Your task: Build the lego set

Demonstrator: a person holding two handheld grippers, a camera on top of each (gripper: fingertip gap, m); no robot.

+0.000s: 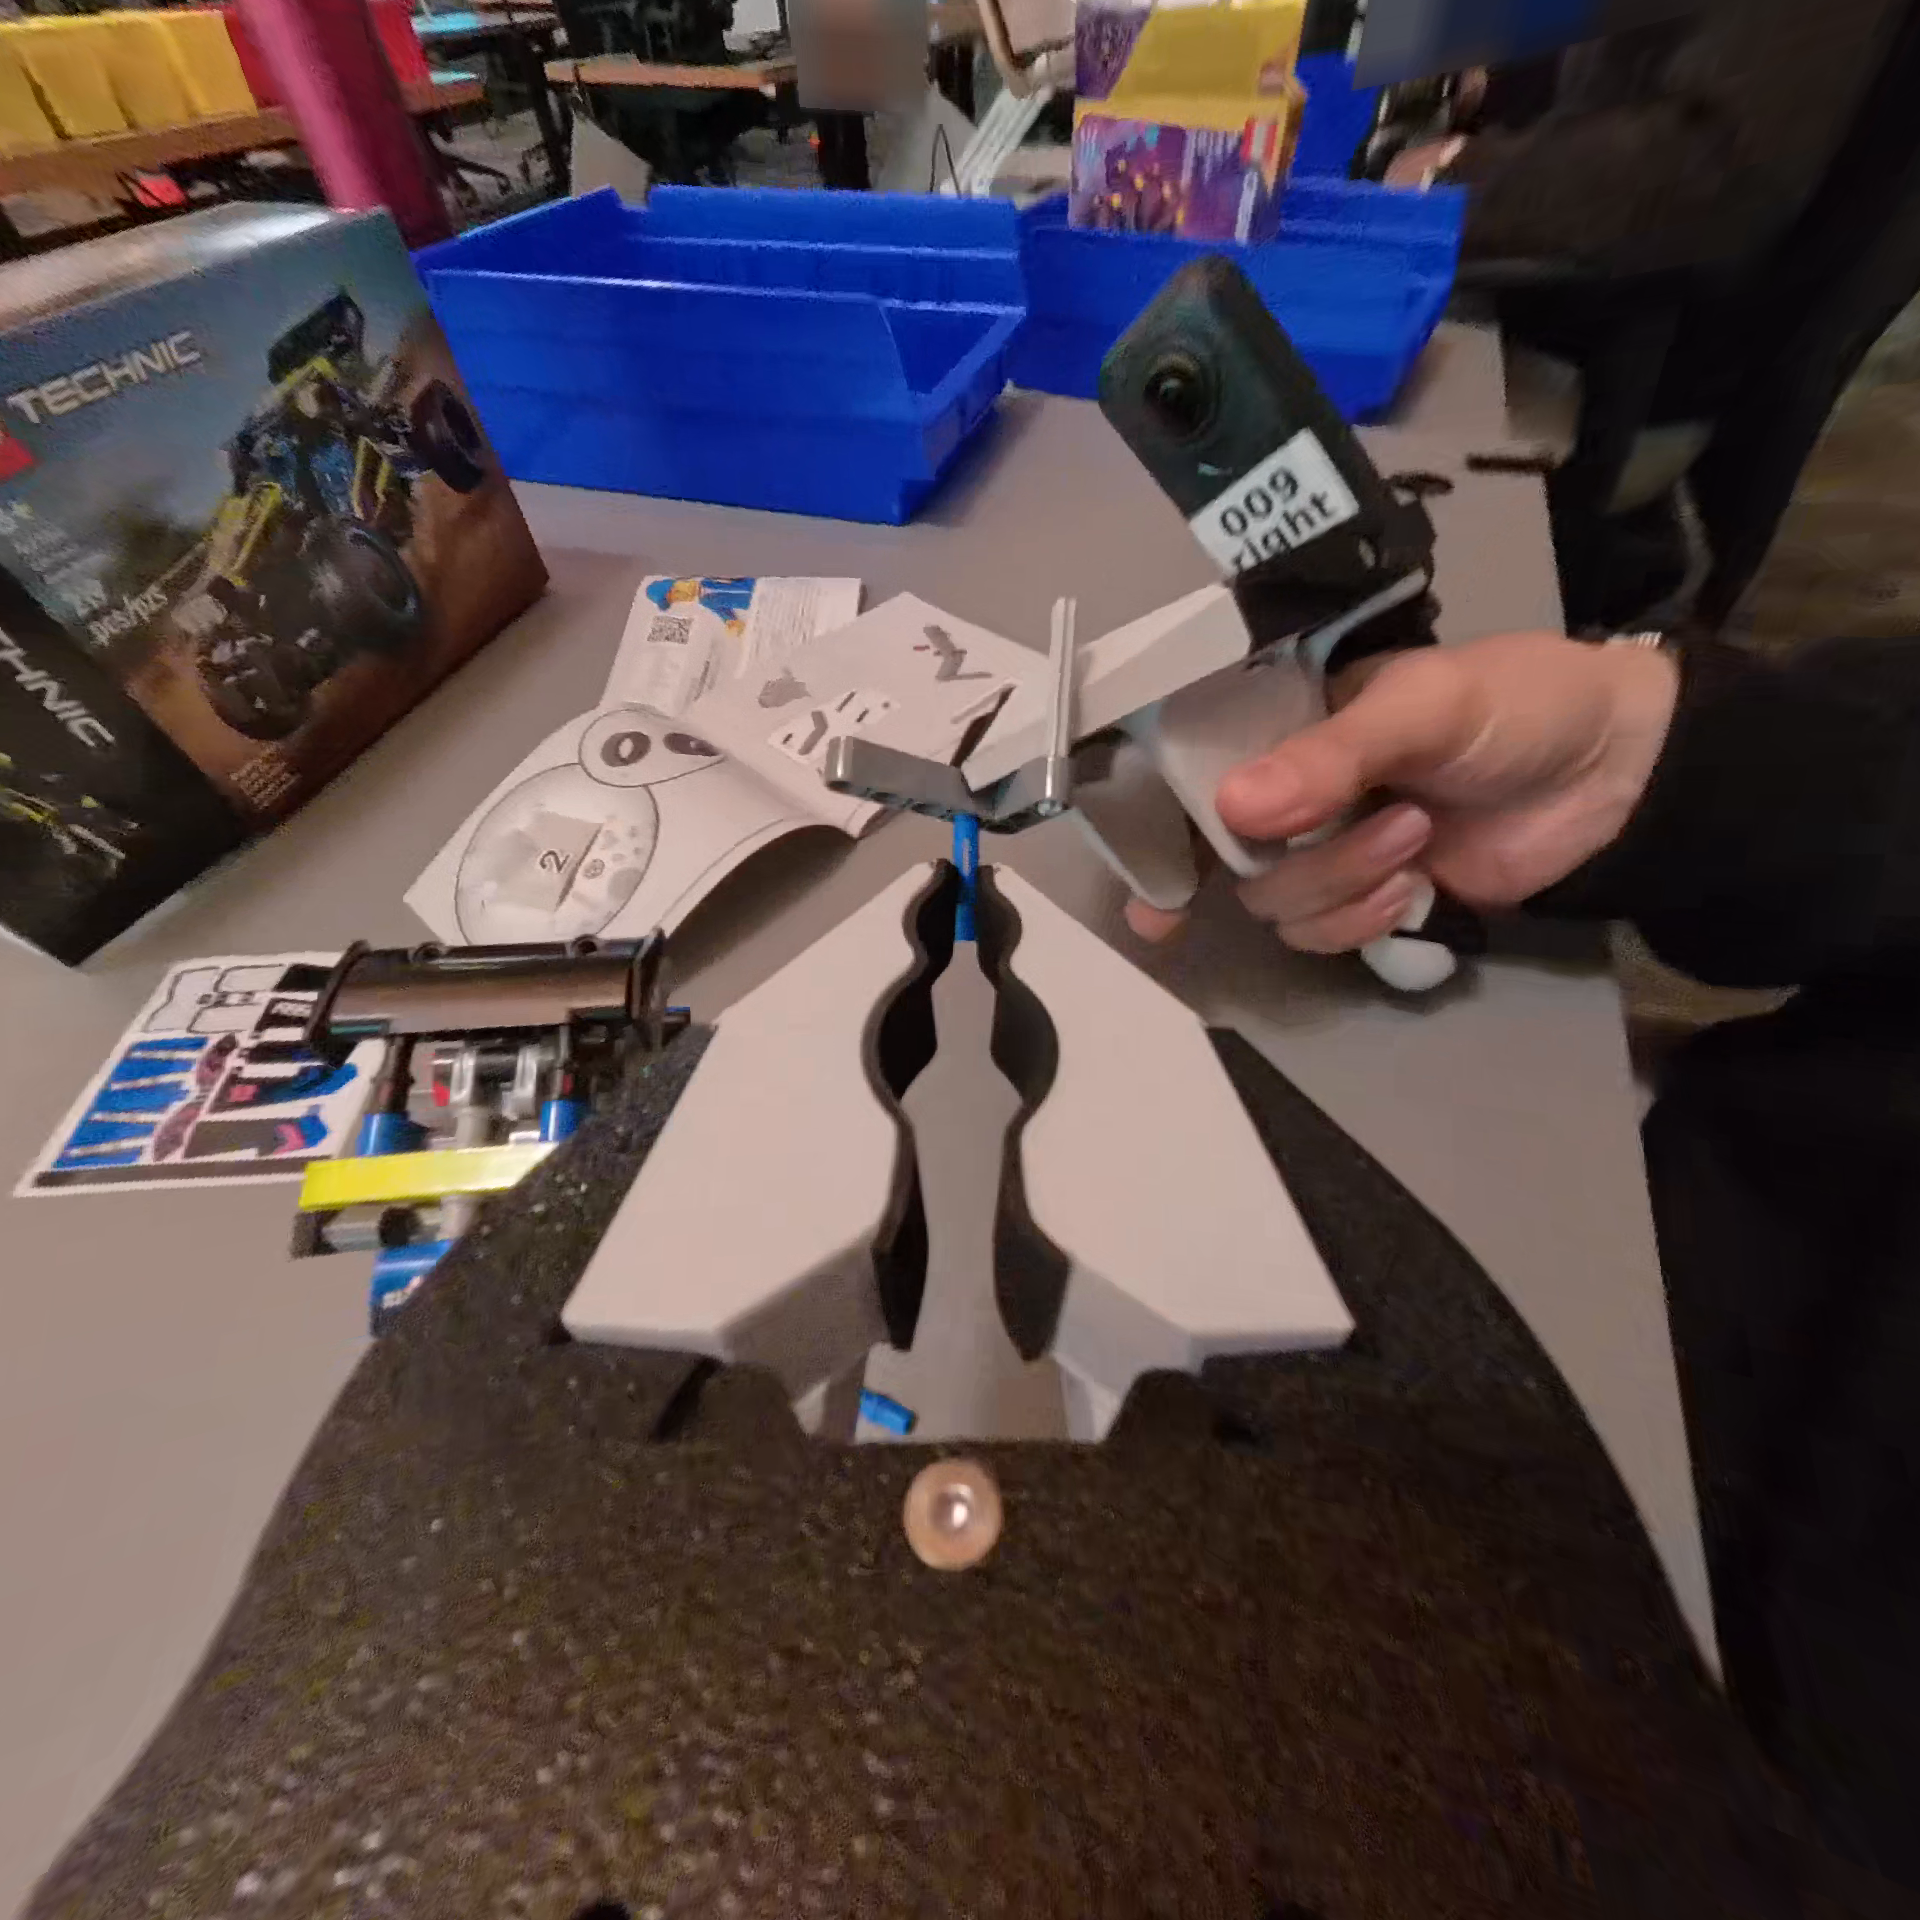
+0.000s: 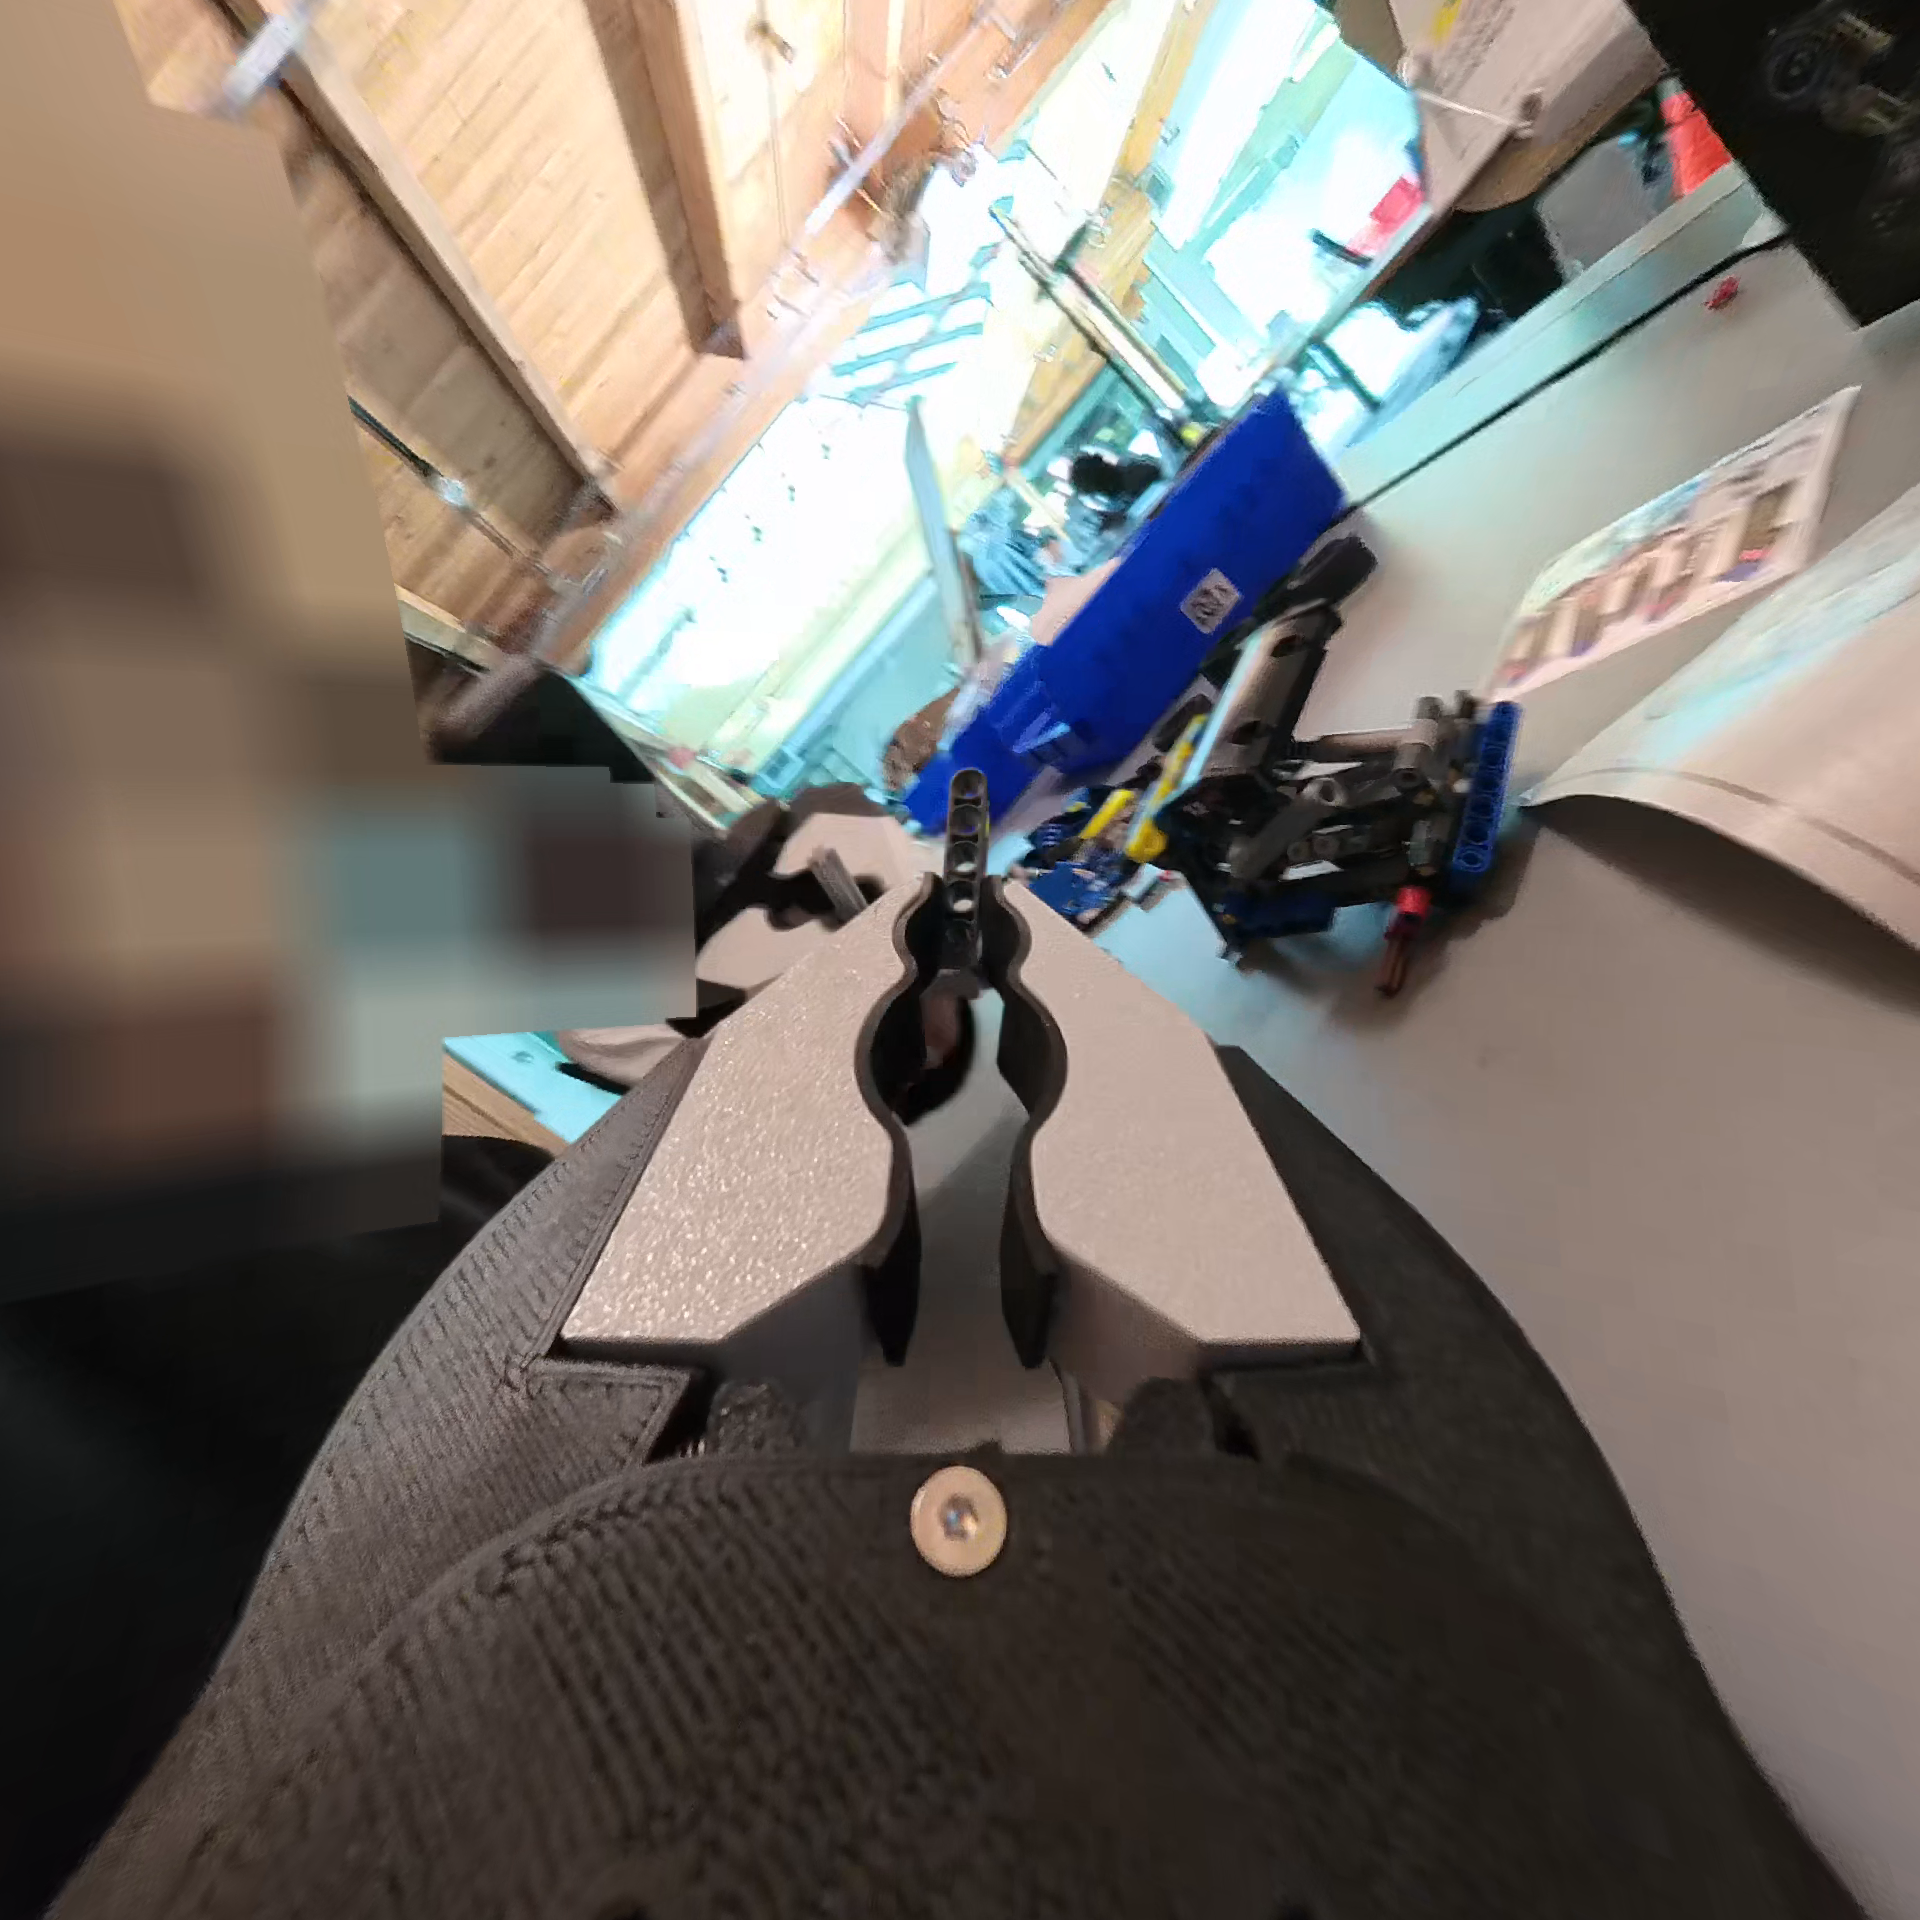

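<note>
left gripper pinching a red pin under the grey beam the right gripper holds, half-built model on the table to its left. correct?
Not quite: the pin is blue, not red, as the left wrist view shows. The rest stands: the left gripper pinches it just under the grey beam held by the right gripper, and the half-built model sits on the table to its left.
</note>
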